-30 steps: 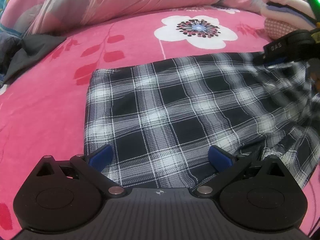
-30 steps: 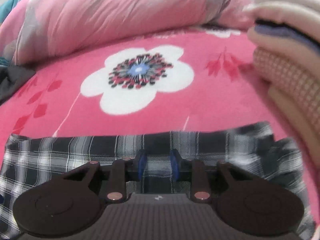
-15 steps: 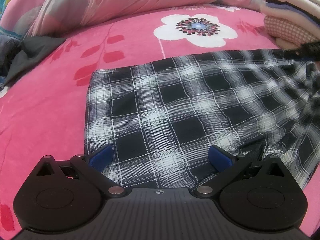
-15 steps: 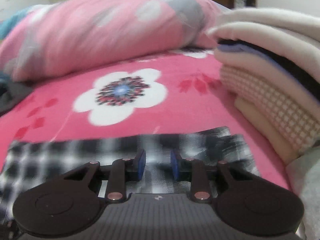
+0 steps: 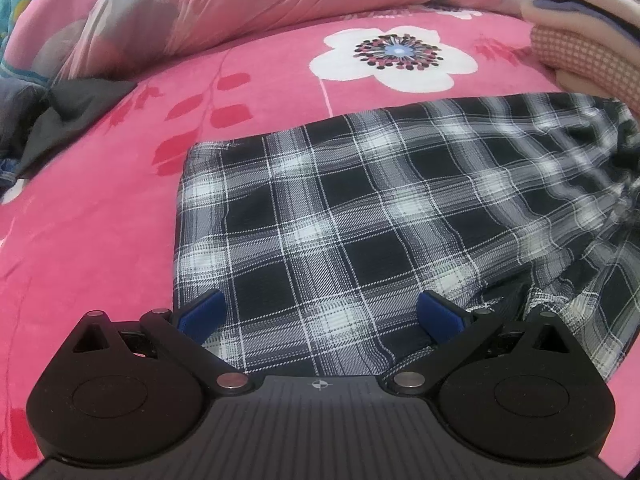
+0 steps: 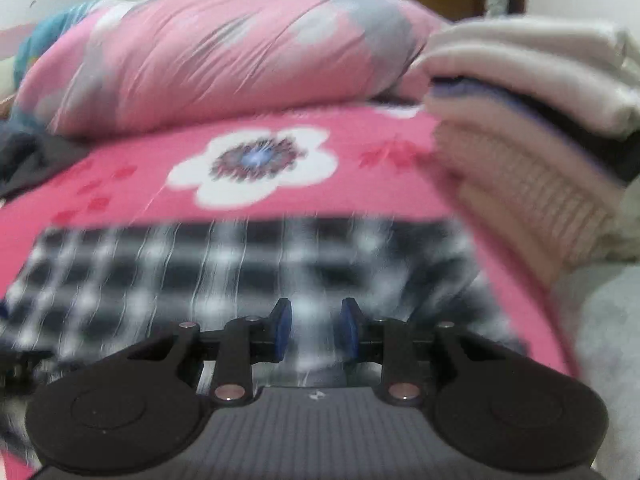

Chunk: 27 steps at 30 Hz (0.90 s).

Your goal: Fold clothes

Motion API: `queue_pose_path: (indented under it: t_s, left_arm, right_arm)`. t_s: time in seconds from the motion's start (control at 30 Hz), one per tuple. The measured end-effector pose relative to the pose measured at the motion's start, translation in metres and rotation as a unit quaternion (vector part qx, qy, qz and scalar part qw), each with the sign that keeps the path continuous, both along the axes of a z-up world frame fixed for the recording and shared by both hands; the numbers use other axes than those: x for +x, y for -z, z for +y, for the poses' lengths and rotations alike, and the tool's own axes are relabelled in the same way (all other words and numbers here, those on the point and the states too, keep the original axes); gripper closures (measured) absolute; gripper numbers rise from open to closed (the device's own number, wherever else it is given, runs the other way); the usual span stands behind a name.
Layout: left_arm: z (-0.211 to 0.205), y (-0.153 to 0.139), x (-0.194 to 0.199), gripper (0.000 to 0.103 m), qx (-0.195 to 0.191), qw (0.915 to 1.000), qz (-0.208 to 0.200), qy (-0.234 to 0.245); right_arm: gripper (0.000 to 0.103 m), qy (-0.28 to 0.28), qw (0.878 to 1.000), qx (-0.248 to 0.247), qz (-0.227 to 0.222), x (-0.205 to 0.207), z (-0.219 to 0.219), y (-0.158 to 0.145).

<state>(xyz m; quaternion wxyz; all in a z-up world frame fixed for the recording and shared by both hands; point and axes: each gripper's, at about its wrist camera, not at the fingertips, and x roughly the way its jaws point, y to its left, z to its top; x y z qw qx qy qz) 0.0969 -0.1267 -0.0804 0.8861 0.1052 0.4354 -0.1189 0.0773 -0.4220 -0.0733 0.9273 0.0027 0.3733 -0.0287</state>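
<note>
Handling like thin, limp, light cotton, the black-and-white plaid woven garment [image 5: 360,216] will sag and crease, so pinch a hem corner. It lies partly folded on the pink floral bedsheet [image 5: 100,220], rumpled toward 3 o'clock. Left gripper [image 5: 320,312] is released above it; right gripper [image 6: 314,330] is narrowed, blur hiding any grip.

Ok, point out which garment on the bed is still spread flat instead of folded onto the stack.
The black-and-white plaid garment, spread on the pink sheet. The cream, purple and checked pieces sit folded in the stack on the right.
</note>
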Motion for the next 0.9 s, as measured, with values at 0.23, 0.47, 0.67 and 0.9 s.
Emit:
queue_pose_path:
  t_s: [0.23,0.47,0.67,0.9]
  left_arm:
    - [-0.003,0.001,-0.002,0.000,0.008,1.0000,-0.004,-0.001]
    - [0.001,0.003,-0.002,0.000,-0.005,1.0000,-0.005,-0.006]
    - [0.017,-0.002,-0.006,0.000,-0.041,0.9990,-0.015,0.005]
    - [0.063,-0.011,-0.031,0.000,-0.122,0.9908,-0.053,-0.023]
  right_arm:
    - [0.074,0.016,0.999,0.000,-0.028,-0.018,-0.003,-0.015]
    - [0.059,-0.095,0.994,0.037,-0.038,-0.050,0.031,0.002]
    - [0.058,-0.064,0.996,0.007,-0.054,-0.061,0.060,-0.003]
    - [0.058,-0.034,0.990,0.080,-0.107,-0.097,0.086,-0.010]
